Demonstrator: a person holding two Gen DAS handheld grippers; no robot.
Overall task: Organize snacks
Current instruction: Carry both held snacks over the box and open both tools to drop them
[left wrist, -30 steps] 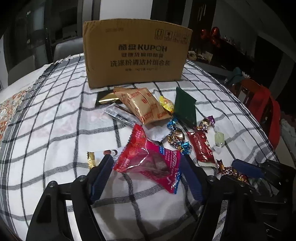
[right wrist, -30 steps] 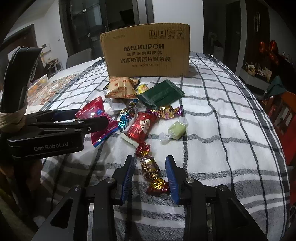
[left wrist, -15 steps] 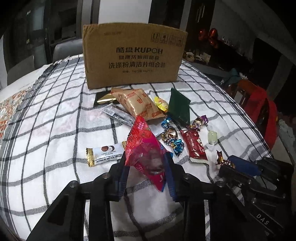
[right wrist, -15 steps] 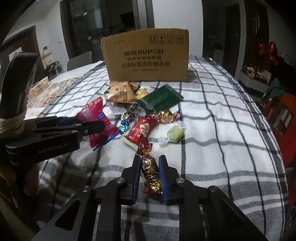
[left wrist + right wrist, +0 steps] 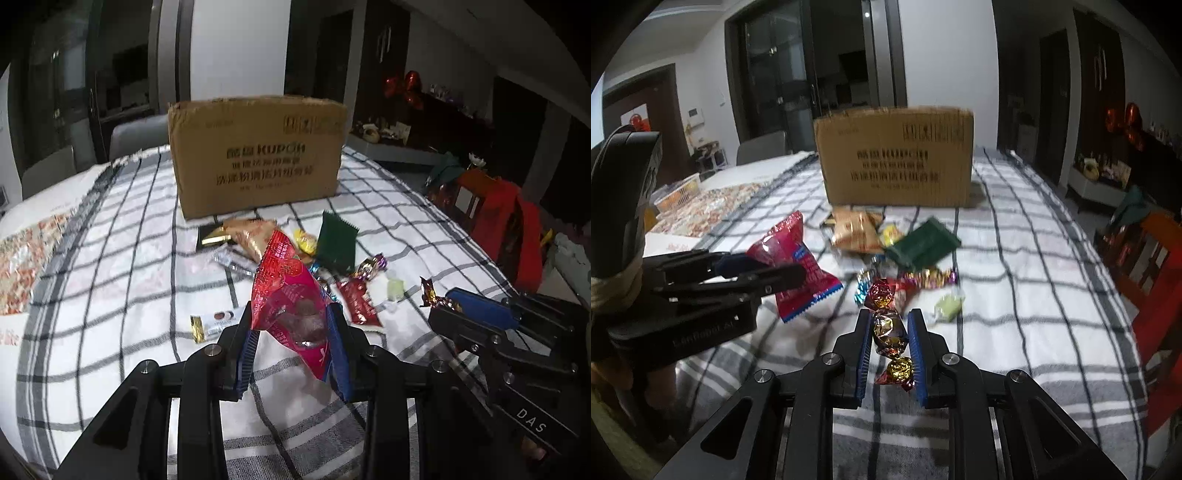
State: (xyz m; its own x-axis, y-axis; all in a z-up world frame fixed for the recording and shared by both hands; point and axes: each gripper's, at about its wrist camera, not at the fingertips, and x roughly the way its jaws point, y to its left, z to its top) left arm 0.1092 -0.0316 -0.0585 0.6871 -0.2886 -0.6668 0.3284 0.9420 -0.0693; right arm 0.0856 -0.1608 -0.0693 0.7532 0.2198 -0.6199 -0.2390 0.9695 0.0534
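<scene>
My left gripper is shut on a red snack packet and holds it above the checked tablecloth; the packet also shows in the right wrist view. My right gripper is shut on a gold and red foil candy, lifted off the cloth. Loose snacks lie in front of the cardboard box: an orange packet, a green packet, a small red packet, a pale green candy, and a white bar.
The cardboard box stands at the back of the table. A red chair is at the right edge. A patterned mat lies at the left. The right gripper's body is close on the left gripper's right.
Both grippers closed on their items and lifted them: the left raised the red packet off the cloth, the right raised the foil candy. The white bar under the packet became visible.
</scene>
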